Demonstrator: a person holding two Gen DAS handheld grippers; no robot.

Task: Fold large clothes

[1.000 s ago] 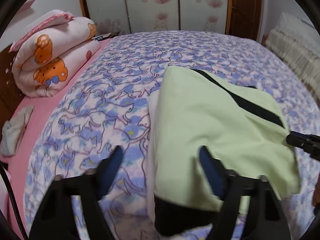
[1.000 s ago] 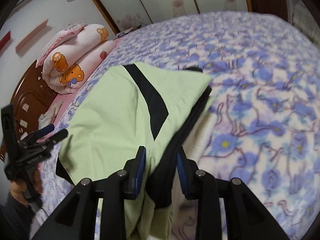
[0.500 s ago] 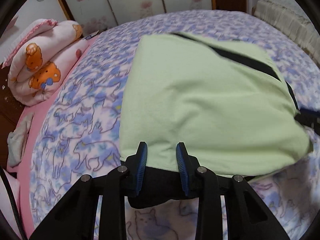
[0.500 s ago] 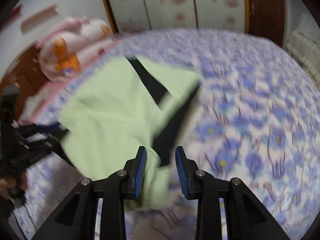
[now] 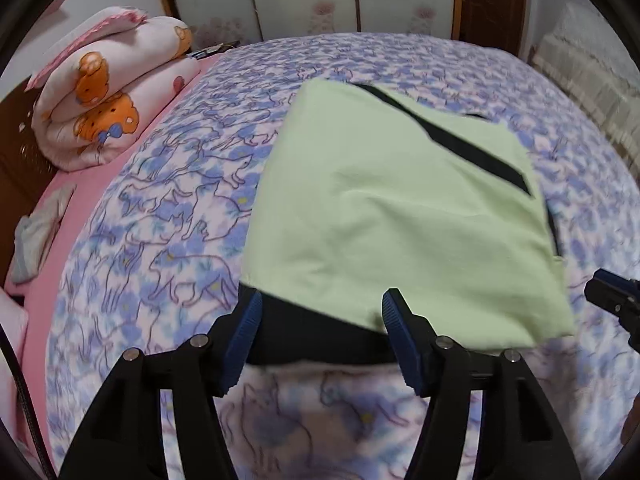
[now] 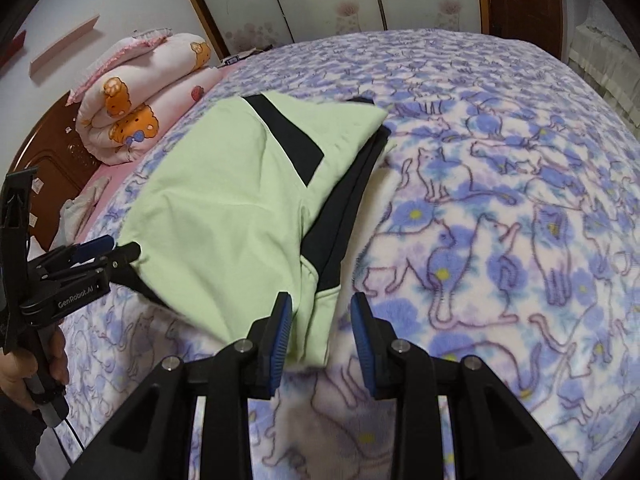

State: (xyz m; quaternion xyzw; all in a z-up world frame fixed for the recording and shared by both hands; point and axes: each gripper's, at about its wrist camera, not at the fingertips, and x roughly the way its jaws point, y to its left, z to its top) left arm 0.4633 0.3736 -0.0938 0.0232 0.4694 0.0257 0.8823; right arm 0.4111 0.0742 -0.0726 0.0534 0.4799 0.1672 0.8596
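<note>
A folded light-green garment (image 5: 400,208) with a black stripe and a black under-layer lies flat on the cat-print blanket (image 5: 180,208). My left gripper (image 5: 324,336) stands at its near edge. Its jaws are opening, and the black hem lies between the fingers without either pad pressing it. From the right wrist view the garment (image 6: 224,208) spreads to the left, with the left gripper (image 6: 120,247) at its left edge. My right gripper (image 6: 322,336) is open around the near green corner, which rests by the left pad, clear of the right one.
A rolled pink quilt (image 5: 108,96) with bear prints sits at the far left by a wooden headboard (image 6: 52,176). A small pale cloth (image 5: 36,236) lies on the pink sheet. Floral wardrobe doors (image 5: 304,0) stand behind the bed. Bare blanket (image 6: 500,200) stretches right of the garment.
The left gripper closed on the black hem half a second ago and has since spread open. The garment, earlier bunched and lifted in the right jaws, now lies flat.
</note>
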